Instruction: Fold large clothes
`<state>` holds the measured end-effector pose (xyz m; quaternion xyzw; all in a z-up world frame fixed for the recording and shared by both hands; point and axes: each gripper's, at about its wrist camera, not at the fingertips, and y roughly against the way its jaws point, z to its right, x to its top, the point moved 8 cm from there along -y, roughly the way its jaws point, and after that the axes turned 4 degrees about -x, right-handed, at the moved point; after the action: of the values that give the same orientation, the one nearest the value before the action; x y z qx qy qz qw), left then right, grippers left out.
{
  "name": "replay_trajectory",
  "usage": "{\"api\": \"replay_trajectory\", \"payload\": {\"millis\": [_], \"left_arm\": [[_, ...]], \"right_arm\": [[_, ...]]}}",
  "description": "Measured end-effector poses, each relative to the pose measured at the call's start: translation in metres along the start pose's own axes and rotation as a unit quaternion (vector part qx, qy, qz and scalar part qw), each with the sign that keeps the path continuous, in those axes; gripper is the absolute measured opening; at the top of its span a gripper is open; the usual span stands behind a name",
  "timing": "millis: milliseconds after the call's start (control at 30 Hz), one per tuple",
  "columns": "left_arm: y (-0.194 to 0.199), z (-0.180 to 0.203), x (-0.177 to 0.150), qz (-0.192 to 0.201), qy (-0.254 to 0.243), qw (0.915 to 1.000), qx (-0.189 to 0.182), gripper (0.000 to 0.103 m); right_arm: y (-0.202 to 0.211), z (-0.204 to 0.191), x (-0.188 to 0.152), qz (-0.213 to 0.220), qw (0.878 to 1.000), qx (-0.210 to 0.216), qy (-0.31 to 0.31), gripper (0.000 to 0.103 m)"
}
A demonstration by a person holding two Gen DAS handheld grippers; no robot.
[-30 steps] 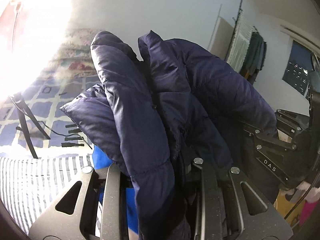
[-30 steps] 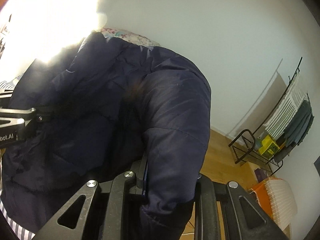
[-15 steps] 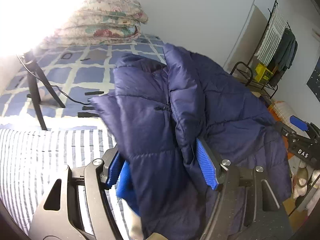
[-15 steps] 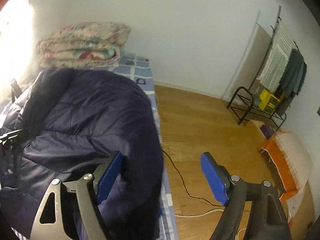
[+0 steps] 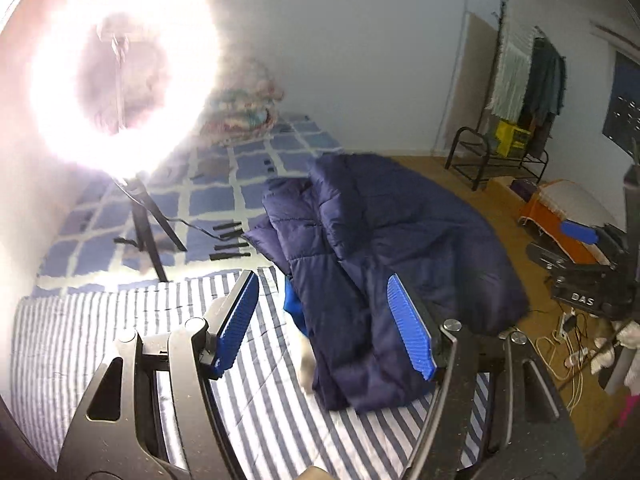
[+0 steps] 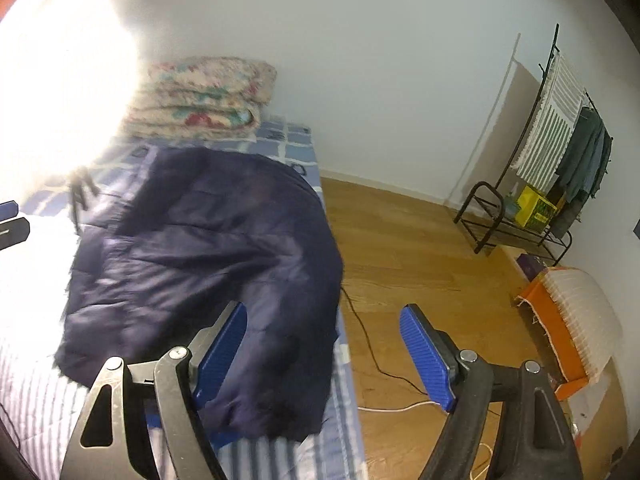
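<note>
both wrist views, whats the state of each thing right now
navy puffer jacket: bunched, lying on the bed, not gripped
left gripper: open, holding nothing
right gripper: open, holding nothing
ring light: on
floral quilt: folded, stacked at the bed's far end

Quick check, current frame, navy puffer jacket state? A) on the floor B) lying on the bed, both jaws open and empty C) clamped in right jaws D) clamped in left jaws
B: the navy puffer jacket lies folded on the striped bed cover, and both the left gripper and the right gripper have their jaws spread with nothing between them.
</note>
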<state>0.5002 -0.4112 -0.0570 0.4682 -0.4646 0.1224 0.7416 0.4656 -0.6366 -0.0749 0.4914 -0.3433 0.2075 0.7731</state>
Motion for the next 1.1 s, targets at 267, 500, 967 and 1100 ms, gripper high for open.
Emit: {"api": "replay_trajectory", "payload": {"millis": [267, 500, 967, 1100], "left_arm": [[0.125, 0.019, -0.011, 0.041, -0.019, 0.9990, -0.006, 0.069], [0.229, 0.026, -0.045, 0.068, -0.013, 0.9975, -0.013, 0.070], [0.330, 0.028, -0.145, 0.078, -0.044, 0.9959, 0.011, 0.077], [0.337, 0.033, -0.166, 0.083, -0.055, 0.9950, 0.011, 0.082]], "right_arm": [[0.111, -0.030, 0.000, 0.036, 0.999, 0.006, -0.003, 0.080], [0.222, -0.051, -0.021, 0.066, 0.998, 0.015, -0.013, 0.081], [0.321, -0.089, -0.117, 0.089, 0.994, 0.036, -0.046, 0.087], [0.323, -0.099, -0.136, 0.092, 0.994, 0.023, -0.044, 0.091]]}}
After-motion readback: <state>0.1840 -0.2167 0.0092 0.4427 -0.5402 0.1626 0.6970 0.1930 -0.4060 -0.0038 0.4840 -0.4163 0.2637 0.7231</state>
